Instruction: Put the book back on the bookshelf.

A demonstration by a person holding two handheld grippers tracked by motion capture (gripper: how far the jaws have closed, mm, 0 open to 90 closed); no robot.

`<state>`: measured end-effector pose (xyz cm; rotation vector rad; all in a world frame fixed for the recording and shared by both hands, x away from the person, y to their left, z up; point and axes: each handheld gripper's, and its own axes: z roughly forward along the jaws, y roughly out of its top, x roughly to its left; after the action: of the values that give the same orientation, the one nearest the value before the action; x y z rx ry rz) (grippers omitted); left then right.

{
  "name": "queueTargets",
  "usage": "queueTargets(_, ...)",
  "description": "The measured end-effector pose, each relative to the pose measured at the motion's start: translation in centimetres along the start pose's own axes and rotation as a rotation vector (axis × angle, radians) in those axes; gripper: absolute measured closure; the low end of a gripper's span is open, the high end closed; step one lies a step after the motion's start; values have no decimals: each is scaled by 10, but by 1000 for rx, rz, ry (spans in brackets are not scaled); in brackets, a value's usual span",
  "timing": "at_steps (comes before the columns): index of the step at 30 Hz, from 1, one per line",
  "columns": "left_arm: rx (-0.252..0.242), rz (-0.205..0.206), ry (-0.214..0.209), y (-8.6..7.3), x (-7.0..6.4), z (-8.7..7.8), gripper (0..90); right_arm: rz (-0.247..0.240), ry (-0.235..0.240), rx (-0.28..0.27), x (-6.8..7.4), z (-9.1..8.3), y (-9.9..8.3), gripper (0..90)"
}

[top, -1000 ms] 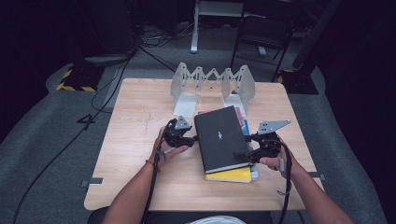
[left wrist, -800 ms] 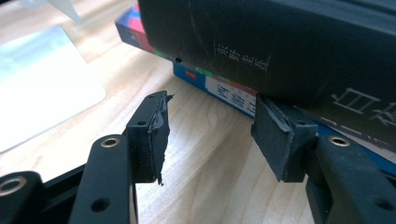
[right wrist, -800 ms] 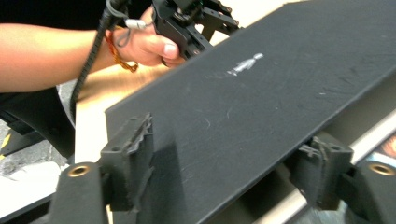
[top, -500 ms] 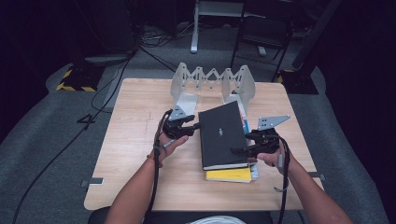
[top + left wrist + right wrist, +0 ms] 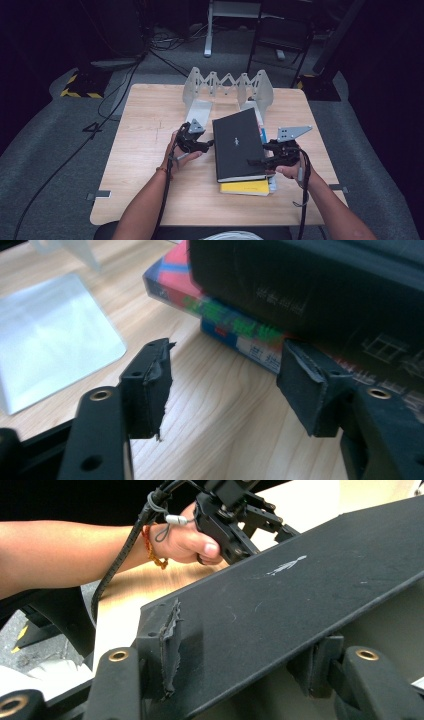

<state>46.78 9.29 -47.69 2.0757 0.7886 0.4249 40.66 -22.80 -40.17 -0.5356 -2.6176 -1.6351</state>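
A black book tops a stack that includes a yellow book and colourful ones. My right gripper is at the black book's right edge. In the right gripper view it is shut on the black book, one jaw on top of the cover and one beneath, and that edge is tilted up. My left gripper stands open at the stack's left side. In the left gripper view it has bare wood between its jaws, just short of the black book.
A white folding rack stands at the back of the wooden table, with a pale flat plate at its foot near the left gripper. Cables trail from both grippers toward the person. Dark floor surrounds the table.
The black book's right edge has risen a little in the right gripper. The left gripper has edged closer to the stack's left side.
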Motion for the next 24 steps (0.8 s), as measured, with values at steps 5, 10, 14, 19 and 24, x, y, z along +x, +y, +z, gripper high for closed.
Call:
queueTargets(5, -8, -51, -15, -3, 7, 4, 399, -30, 0, 1, 1, 1, 2, 446)
queueTargets(10, -15, -48, -4, -3, 7, 5, 400, -66, -2, 1, 5, 4, 6, 450)
queueTargets(14, -37, -60, -10, -2, 8, 0, 401, -111, -12, 9, 11, 4, 11, 452)
queueTargets(19, -72, -70, -10, 1, 6, -7, 482, -156, -33, 10, 17, 3, 16, 459)
queueTargets(24, -101, -106, -37, 3, 9, -12, 559, -182, -64, 4, 21, 2, 22, 491)
